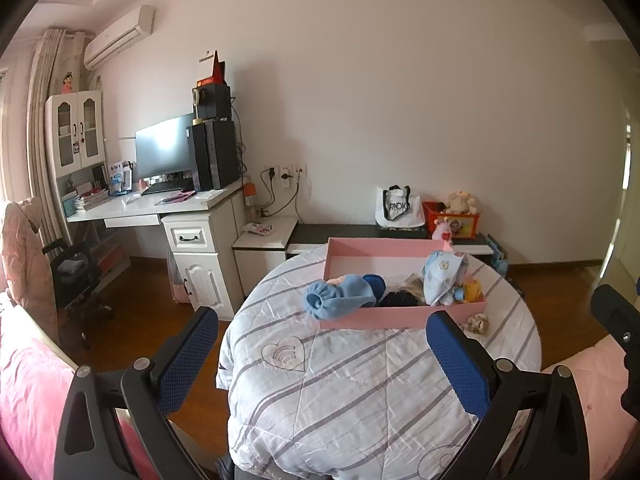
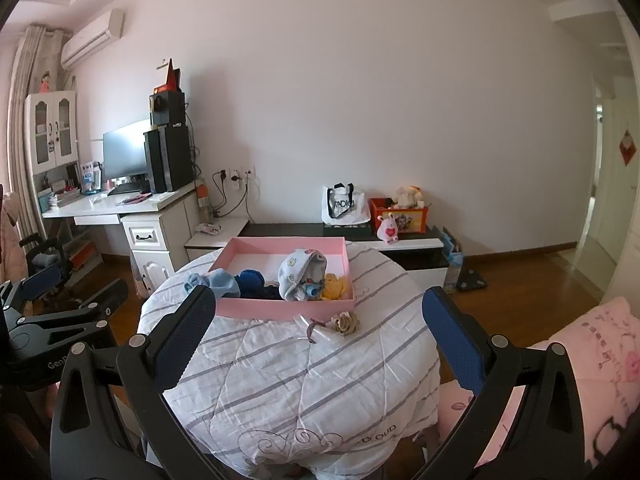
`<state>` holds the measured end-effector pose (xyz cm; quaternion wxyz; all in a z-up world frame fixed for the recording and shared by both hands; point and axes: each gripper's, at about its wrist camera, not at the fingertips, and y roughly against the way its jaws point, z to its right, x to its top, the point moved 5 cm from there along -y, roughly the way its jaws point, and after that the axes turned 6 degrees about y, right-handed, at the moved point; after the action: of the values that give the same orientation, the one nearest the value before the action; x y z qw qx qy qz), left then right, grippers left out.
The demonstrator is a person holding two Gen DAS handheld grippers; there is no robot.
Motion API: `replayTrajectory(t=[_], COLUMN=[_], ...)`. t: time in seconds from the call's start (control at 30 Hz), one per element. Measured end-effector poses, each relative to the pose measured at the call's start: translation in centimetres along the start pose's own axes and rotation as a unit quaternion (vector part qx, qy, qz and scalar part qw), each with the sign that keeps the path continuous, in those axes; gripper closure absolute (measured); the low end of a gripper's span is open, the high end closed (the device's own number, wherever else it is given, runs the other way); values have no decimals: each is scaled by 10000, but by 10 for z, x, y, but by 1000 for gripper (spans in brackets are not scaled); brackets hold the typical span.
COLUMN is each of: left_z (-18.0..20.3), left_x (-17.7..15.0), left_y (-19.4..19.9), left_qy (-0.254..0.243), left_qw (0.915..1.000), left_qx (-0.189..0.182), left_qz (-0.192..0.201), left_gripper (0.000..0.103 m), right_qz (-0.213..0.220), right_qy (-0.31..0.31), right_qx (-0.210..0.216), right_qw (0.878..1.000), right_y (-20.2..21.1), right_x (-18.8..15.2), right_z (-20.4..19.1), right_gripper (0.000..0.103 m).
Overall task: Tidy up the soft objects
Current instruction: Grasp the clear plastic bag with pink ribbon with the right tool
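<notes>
A pink shallow box lies on a round table under a striped quilt. In it lie a light blue soft piece hanging over the near left rim, a dark blue knit, a white patterned baby hat and a yellow knit toy. A beige fabric flower lies on the quilt in front of the box. My left gripper and right gripper are both open, empty, held back from the box.
A white desk with monitor and computer tower stands at the left. A low dark bench by the wall holds a white tote bag and a red toy box. Pink bedding lies at the right, wood floor around.
</notes>
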<state>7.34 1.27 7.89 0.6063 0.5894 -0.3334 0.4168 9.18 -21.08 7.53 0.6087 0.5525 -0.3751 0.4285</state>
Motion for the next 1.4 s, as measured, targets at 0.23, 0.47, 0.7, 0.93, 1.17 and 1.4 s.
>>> replayTrajectory(t=[0.23,0.47,0.7,0.93,1.17,1.4], left_z=[1,3,3,4,7,13], left_x=[-6,-10,-16,-26,-41,-54], left_y=[-19,-42,-75,-115,-162,-202], left_qy=[-41,-105,-129,-189,-274,-363], left_qw=[9997,9989,9971,9938,9882,9828], left_qx=[-7,-39,-13,17,44,19], left_qz=[-224,-457,-756,-1095,-1505,-1812], left_gripper=[0,0,0,0,0,0], right_qz=[-237,-526,-843,-1271,-1776,-2160], right_qy=[-76,-148,-205,-296,-395,-635], right_qx=[-51,-76,-79,-30,35,127], right_qw=[9997,9985,9962,9914,9833,9742], right_y=[-17,-41,-66,-101,-142,-176], right_x=[-10,-22,-36,-56,-82,-101], right_z=[6,12,16,18,20,24], right_gripper=[0,0,0,0,0,0])
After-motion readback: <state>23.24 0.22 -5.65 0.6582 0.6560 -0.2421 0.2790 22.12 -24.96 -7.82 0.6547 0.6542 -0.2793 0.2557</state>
